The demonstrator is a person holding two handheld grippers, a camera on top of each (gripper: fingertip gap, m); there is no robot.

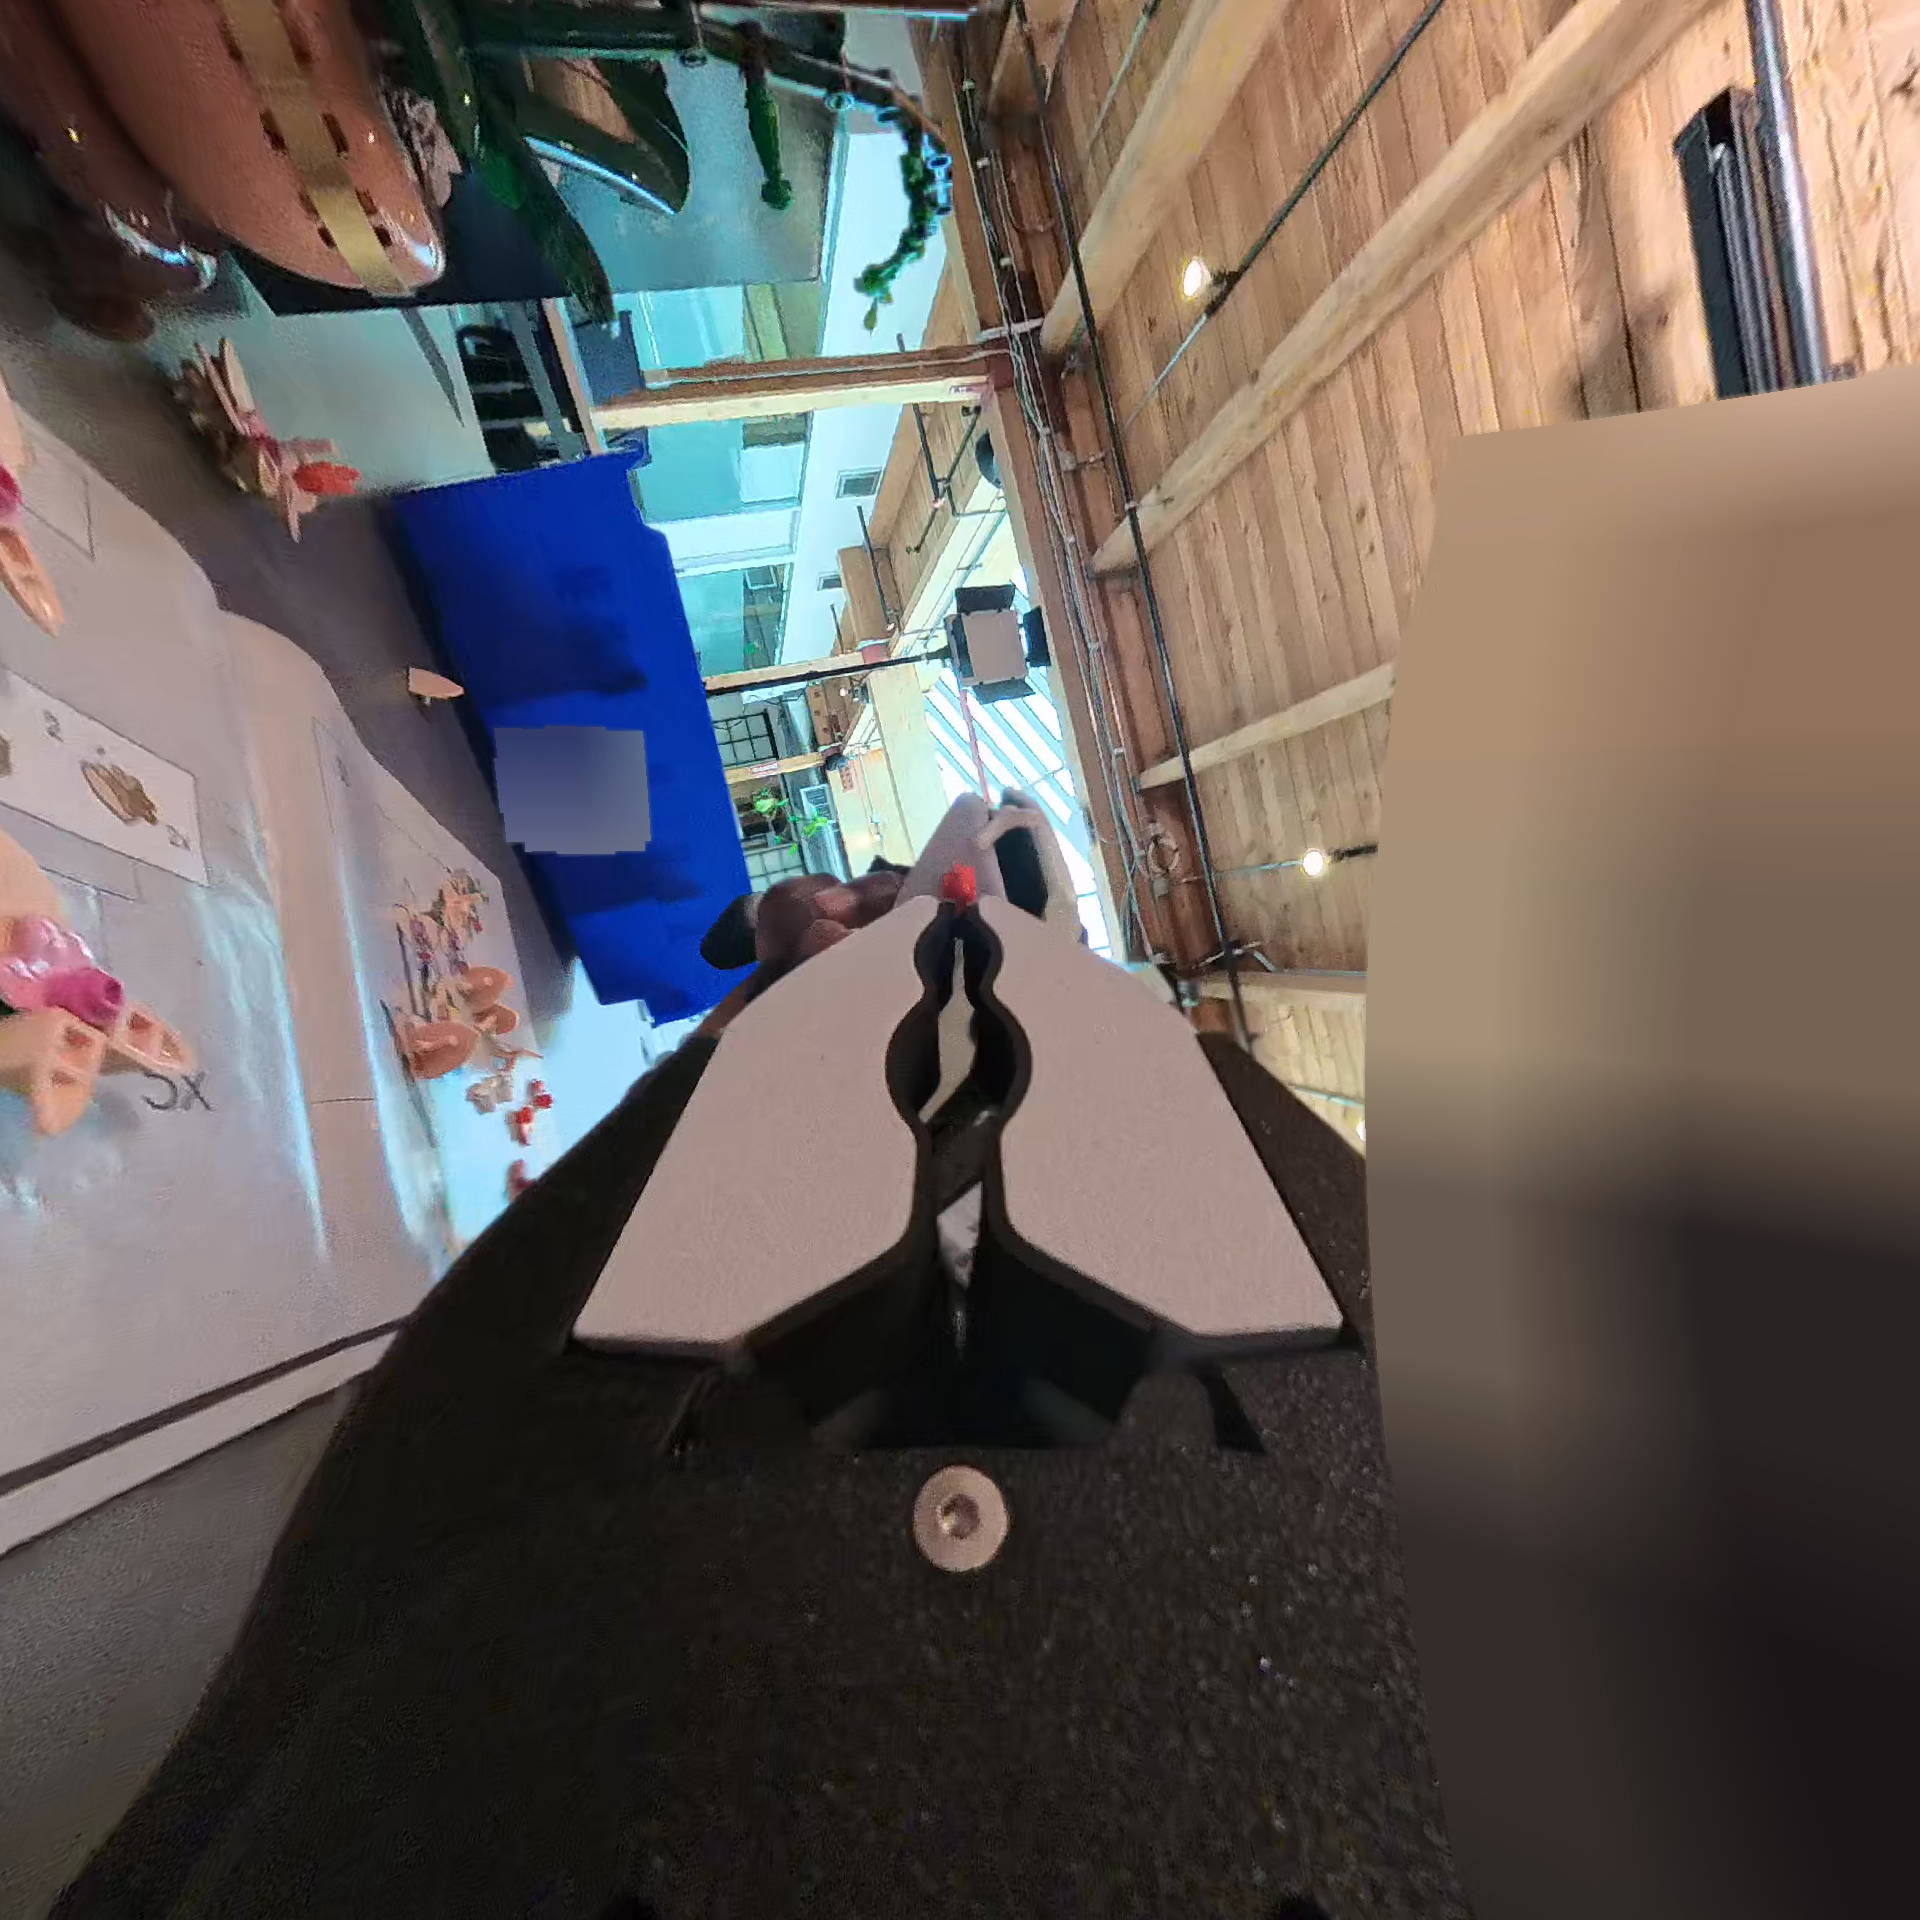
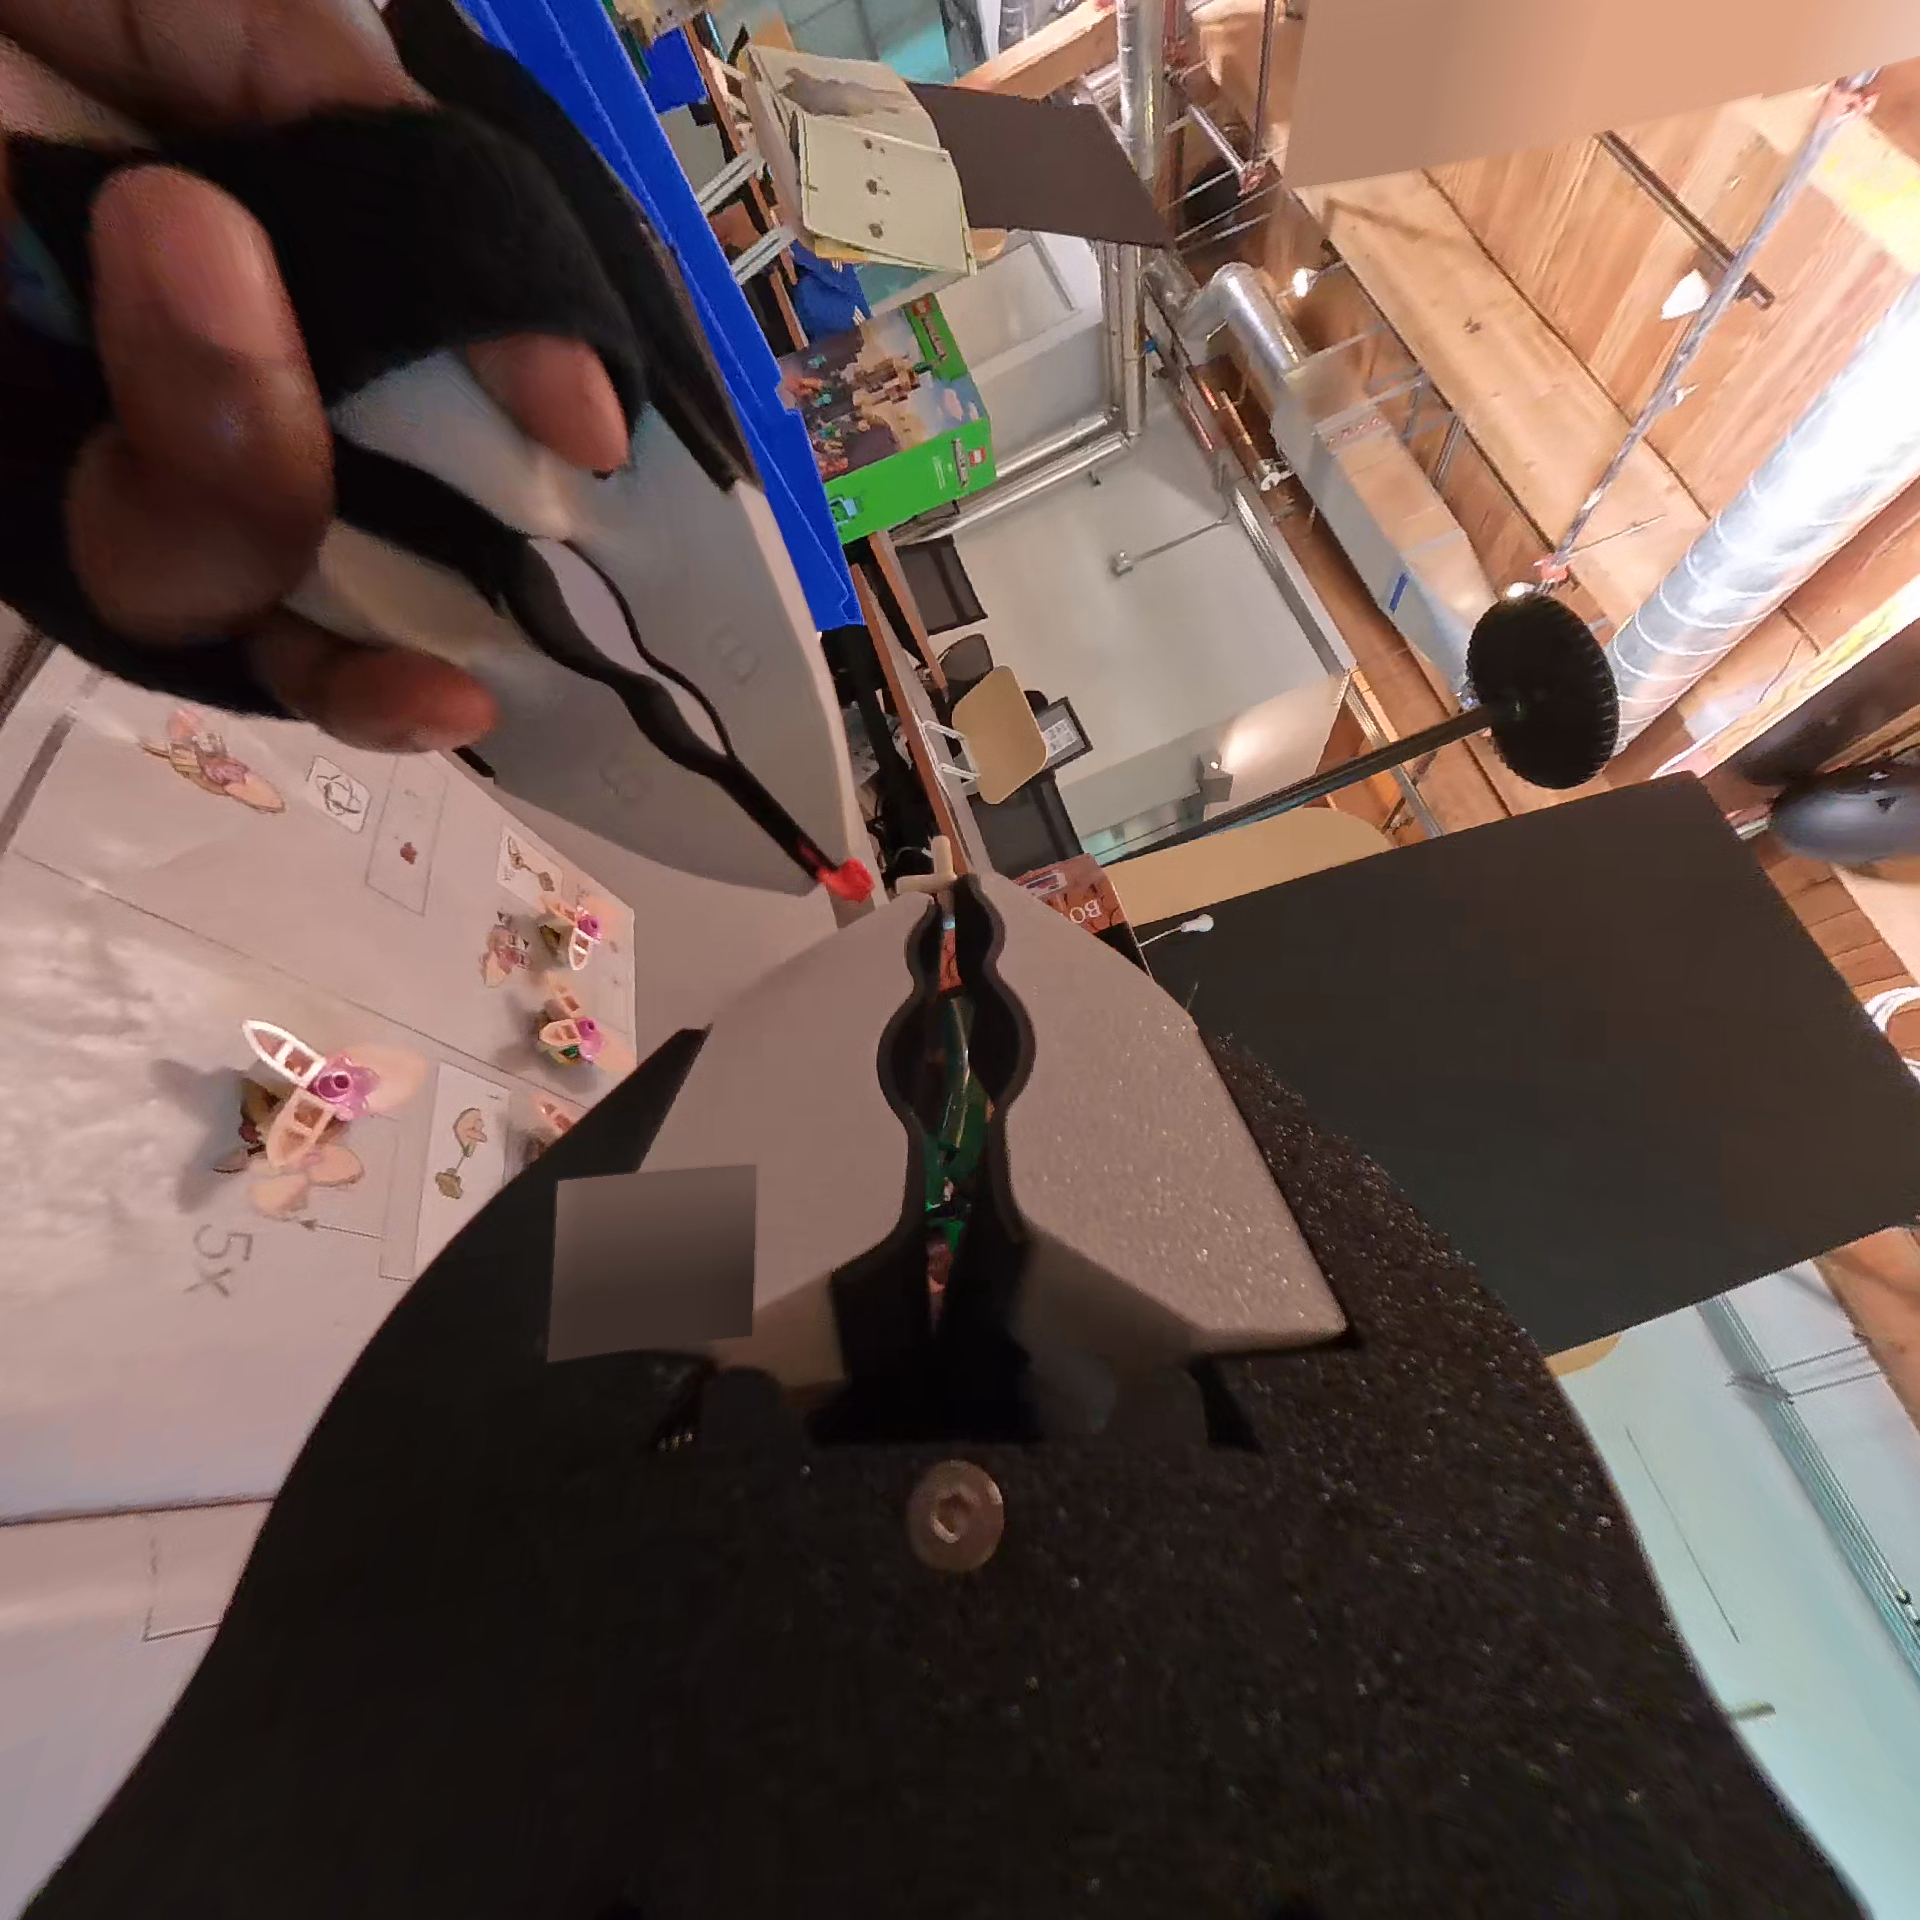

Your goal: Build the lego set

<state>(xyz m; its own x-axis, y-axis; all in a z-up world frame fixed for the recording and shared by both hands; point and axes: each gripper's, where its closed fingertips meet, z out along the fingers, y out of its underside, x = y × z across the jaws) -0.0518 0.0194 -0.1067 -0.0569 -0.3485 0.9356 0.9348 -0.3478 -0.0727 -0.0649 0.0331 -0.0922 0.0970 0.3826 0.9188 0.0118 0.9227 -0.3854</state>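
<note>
Tips of my left tool [image 1: 958,906] pinch a small red lego piece [image 1: 959,883]; my right tool [image 2: 940,902], nearly closed, grips a cream cross-shaped piece [image 2: 932,871] just beside it. Instruction sheet [image 2: 125,935] and pink-and-tan flower build [image 2: 307,1101] lie far left.

An open instruction booklet [image 2: 125,935] bears a small flower assembly [image 2: 307,1101].

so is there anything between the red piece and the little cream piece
No. In the right wrist view, the red piece held by the left gripper and the cream piece in the right gripper are separated by a bare gap.
</note>
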